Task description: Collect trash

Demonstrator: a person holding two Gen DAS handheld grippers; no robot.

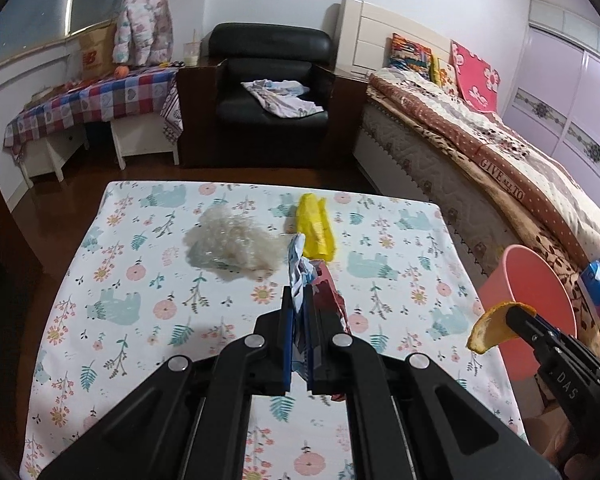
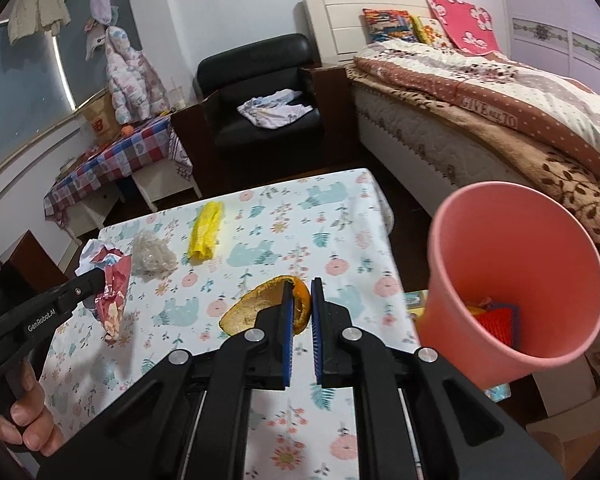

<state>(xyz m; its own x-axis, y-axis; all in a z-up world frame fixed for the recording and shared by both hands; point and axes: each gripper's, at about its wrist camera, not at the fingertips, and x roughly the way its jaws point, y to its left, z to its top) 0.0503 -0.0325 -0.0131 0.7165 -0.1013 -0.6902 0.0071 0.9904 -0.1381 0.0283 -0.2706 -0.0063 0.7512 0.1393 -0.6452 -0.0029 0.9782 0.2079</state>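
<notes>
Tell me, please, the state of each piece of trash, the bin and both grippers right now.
Left gripper: shut on crumpled wrapper, lifted.
Right gripper: holding orange peel, lifted.
Pink bin: upright, some trash inside.
Clear plastic wad: lying on table.
Yellow bag: lying on table.

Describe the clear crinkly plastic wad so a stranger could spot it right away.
Start at the floral tablecloth. Near its far middle lies the clear plastic wad, just left of the yellow bag. It is the only see-through, colourless, crumpled heap there, and no fingers hold it.
</notes>
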